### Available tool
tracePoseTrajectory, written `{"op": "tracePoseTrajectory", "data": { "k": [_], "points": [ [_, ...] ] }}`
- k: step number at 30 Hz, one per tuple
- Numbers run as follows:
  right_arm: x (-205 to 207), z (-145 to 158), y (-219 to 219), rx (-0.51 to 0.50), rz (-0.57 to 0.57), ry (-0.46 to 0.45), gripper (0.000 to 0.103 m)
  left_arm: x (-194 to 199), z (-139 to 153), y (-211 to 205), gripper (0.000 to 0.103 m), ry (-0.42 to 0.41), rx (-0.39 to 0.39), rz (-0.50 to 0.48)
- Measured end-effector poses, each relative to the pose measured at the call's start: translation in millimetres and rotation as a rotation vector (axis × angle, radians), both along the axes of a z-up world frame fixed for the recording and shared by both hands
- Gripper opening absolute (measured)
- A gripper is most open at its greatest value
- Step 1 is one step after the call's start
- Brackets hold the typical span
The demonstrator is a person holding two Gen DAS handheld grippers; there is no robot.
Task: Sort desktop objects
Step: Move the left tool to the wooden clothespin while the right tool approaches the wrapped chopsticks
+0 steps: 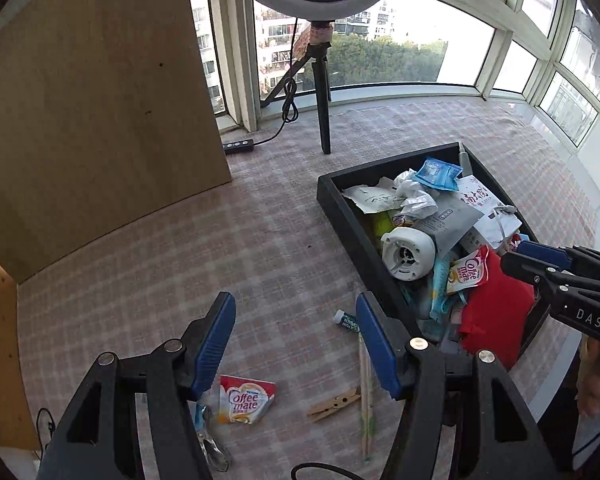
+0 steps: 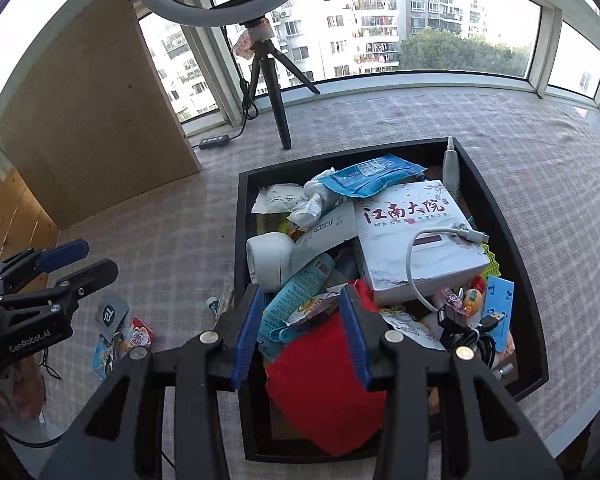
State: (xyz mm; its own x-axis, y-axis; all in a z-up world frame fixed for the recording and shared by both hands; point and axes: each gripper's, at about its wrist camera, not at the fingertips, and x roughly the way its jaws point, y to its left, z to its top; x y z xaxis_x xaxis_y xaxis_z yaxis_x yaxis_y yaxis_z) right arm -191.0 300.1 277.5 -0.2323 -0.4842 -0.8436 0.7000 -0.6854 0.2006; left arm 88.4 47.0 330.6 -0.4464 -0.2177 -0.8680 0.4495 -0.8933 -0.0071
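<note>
A black tray (image 1: 340, 216) (image 2: 500, 208) on the checked tablecloth is piled with clutter: a white box (image 2: 416, 240), a blue packet (image 2: 372, 176), a white round device (image 1: 406, 254) (image 2: 268, 256), a red cloth (image 1: 496, 316) (image 2: 324, 380). My left gripper (image 1: 296, 340) is open and empty above the cloth, left of the tray. Below it lie a Coffee mate sachet (image 1: 246, 398), a wooden clothespin (image 1: 334, 402), chopsticks (image 1: 366, 392) and a small tube (image 1: 346, 320). My right gripper (image 2: 300, 336) is open over the tray's near end, above the red cloth.
A ring light on a tripod (image 1: 322, 92) (image 2: 278, 92) stands at the back with its cable and switch (image 1: 238, 146). A wooden board (image 1: 100, 112) (image 2: 96, 120) stands at the left. Windows run along the back. Keys and a card (image 2: 110, 312) lie by the left gripper.
</note>
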Motion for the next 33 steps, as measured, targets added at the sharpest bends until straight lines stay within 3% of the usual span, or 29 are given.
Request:
{"op": "tracePoseTrajectory", "data": {
  "k": [6,10,15,23,33],
  "points": [
    [33,-11,-26,0.01,0.103,-0.046,0.039,61,-14,-40,0.06,-0.024,-0.011,0.114],
    [57,-29,-43,0.037,0.163,-0.087,0.039,90,-31,-50,0.06,-0.046,0.014,0.135],
    [80,-60,-60,0.076,0.173,-0.167,0.039,91,-54,-19,0.06,-0.064,0.0,-0.032],
    [89,-91,-79,0.128,0.101,-0.209,0.036,61,-99,40,0.06,-0.121,-0.026,-0.354],
    [77,-120,-86,0.167,-0.02,-0.288,0.03,37,-130,52,0.06,-0.149,0.033,-0.545]
  ]
}}
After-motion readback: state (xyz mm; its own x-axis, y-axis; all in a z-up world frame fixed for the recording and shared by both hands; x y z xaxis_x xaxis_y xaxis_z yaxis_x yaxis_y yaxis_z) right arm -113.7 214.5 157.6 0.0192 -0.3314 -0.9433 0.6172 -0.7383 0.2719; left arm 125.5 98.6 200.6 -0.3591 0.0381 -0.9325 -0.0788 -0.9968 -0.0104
